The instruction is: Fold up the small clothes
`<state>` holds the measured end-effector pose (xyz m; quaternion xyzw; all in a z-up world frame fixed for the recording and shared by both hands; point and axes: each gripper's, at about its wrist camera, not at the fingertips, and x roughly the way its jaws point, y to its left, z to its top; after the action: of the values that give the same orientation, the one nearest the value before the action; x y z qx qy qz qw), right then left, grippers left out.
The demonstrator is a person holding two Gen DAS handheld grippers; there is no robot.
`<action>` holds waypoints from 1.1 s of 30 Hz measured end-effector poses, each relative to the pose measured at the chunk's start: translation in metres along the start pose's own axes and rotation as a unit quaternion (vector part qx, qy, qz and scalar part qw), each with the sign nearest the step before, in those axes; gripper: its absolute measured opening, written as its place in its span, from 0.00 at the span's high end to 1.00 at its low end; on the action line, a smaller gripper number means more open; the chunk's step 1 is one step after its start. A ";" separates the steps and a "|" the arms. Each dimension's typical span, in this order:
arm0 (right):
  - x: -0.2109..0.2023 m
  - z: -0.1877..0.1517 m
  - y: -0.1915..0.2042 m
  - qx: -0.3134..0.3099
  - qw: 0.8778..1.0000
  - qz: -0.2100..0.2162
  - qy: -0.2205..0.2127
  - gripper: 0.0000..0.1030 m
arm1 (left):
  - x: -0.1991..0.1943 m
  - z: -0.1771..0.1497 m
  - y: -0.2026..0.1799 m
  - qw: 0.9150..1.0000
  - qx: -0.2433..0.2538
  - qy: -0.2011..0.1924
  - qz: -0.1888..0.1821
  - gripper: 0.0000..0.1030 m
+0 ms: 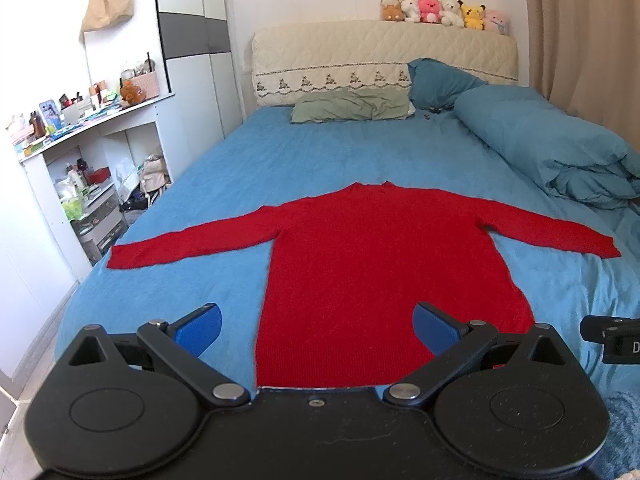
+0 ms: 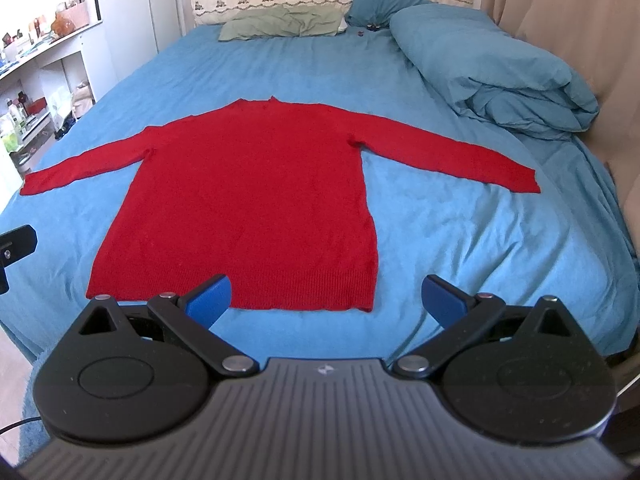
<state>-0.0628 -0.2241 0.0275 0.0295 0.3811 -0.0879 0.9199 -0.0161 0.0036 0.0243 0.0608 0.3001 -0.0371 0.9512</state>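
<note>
A red long-sleeved sweater (image 1: 360, 256) lies flat on the blue bed sheet (image 1: 248, 168), both sleeves spread out, neck toward the headboard. It also shows in the right wrist view (image 2: 248, 184). My left gripper (image 1: 318, 330) is open and empty, hovering over the sweater's hem at the foot of the bed. My right gripper (image 2: 326, 300) is open and empty, above the hem's right corner. The edge of the right gripper (image 1: 612, 338) shows at the right of the left wrist view.
A rolled blue duvet (image 2: 488, 68) lies along the bed's right side. A green pillow (image 1: 352, 106) and a blue pillow (image 1: 440, 80) sit by the headboard (image 1: 380, 52), plush toys (image 1: 444, 12) on top. A cluttered white shelf (image 1: 80, 152) stands left.
</note>
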 end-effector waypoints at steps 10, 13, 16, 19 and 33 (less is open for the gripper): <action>0.013 0.045 -0.038 0.030 0.999 -0.032 -0.033 0.00 | 0.037 0.070 -0.038 0.998 0.021 -0.040 -0.041 0.00; 0.029 0.067 -0.061 0.045 0.997 -0.048 -0.044 0.00 | 0.068 0.095 -0.050 0.997 0.015 -0.037 -0.064 0.00; 0.055 0.089 -0.089 0.066 0.995 -0.063 -0.049 0.00 | 0.108 0.119 -0.063 0.997 0.017 -0.028 -0.075 0.00; 0.089 0.107 -0.114 0.073 0.992 -0.092 -0.048 0.00 | 0.154 0.142 -0.078 0.996 0.013 -0.016 -0.091 0.00; 0.297 0.105 -0.243 0.178 0.975 -0.130 -0.023 0.00 | 0.363 0.154 -0.145 0.992 0.022 0.053 -0.115 0.00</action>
<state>0.1712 -0.5166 -0.1048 0.1407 0.3390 -0.2734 0.8891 0.3521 -0.1735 -0.0726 0.0484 0.3545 -0.1499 0.9217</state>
